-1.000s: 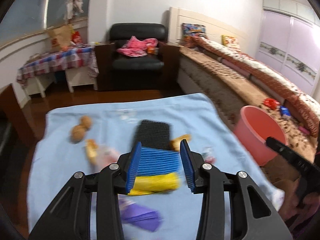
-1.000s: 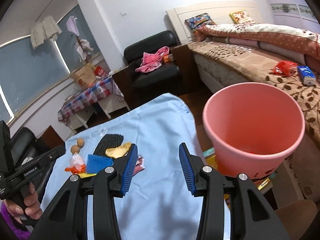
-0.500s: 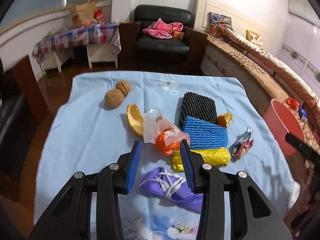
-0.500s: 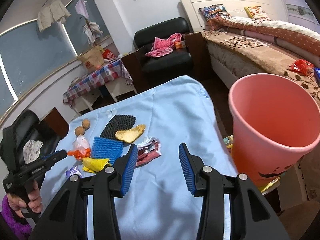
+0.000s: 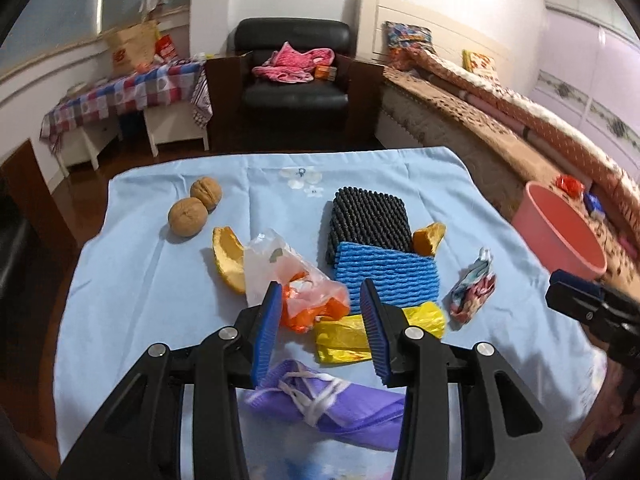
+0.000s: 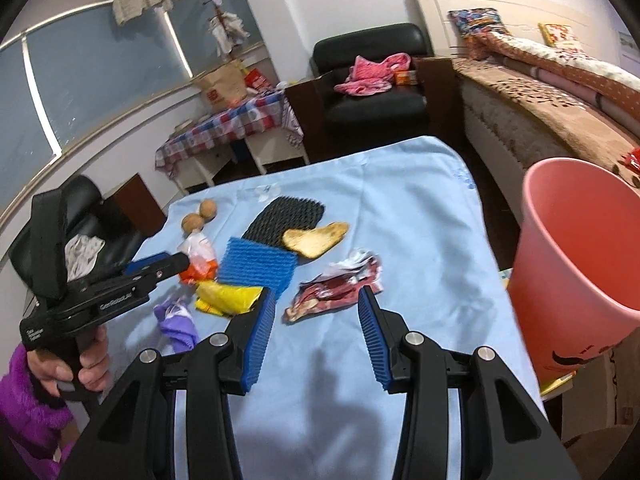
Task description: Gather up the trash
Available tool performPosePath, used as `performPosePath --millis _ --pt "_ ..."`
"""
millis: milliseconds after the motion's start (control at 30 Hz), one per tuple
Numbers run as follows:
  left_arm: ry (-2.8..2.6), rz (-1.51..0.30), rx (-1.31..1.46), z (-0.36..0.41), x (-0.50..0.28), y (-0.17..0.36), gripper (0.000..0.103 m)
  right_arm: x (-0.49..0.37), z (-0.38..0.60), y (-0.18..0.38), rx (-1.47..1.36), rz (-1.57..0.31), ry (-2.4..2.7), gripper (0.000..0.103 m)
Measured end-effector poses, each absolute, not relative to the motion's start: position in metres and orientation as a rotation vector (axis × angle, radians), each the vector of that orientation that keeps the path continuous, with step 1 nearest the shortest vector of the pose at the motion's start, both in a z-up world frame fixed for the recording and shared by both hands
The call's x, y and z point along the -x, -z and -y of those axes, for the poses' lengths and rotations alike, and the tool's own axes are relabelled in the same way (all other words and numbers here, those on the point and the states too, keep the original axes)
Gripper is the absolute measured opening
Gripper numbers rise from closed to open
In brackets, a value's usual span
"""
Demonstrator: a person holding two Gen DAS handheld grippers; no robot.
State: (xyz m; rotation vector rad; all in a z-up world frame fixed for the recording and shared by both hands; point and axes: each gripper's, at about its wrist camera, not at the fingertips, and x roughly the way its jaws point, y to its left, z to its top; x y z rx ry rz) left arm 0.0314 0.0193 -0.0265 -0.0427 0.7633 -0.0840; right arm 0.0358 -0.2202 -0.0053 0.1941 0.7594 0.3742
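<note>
Trash lies in a loose group on the middle of your counter (image 5: 132, 280), which a light blue cloth covers: a black foam net (image 5: 370, 216), a blue foam net (image 5: 386, 274) overlapping it, a yellow bag (image 5: 344, 338), a clear bag with orange inside (image 5: 298, 280), a purple bag (image 5: 328, 400), peel pieces, a crumpled wrapper (image 6: 336, 292) and two walnuts (image 5: 195, 205). Your left gripper (image 5: 320, 320) hovers above the clear bag with its jaws released and empty. Your right gripper (image 6: 316, 330) is also released and empty, above the cloth just before the wrapper. A pink bucket (image 6: 580, 264) stands beside the counter on your right. Behind are a black armchair (image 5: 294, 64), a bed (image 5: 500, 112) and a small table with checked cloth (image 5: 120, 92).
</note>
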Motion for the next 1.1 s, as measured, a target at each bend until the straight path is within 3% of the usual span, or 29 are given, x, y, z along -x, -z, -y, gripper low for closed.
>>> performPosePath --millis 400,433,500,600,800,1100 --pt "0.175 -0.77 -0.118 -0.025 -0.038 0.042 0.04 -0.044 0.192 0.015 -0.154 -0.828 -0.466 0.043" --pt "0.175 -0.769 -0.123 -0.025 -0.038 0.042 0.038 -0.045 0.19 0.016 -0.152 -0.833 -0.474 0.043" --pt "0.178 -0.77 -0.135 -0.026 -0.039 0.045 0.023 -0.047 0.184 0.017 -0.151 -0.843 -0.496 0.043" --pt "0.177 -0.759 -0.128 -0.028 -0.039 0.045 0.017 -0.05 0.175 0.017 -0.134 -0.853 -0.52 0.043" --pt "0.18 -0.722 -0.05 -0.039 -0.033 0.031 0.016 -0.057 0.158 0.017 -0.08 -0.856 -0.575 0.051" --pt "0.172 -0.725 0.055 -0.055 -0.03 0.019 0.016 -0.083 0.126 0.04 0.054 -0.959 -0.597 0.05"
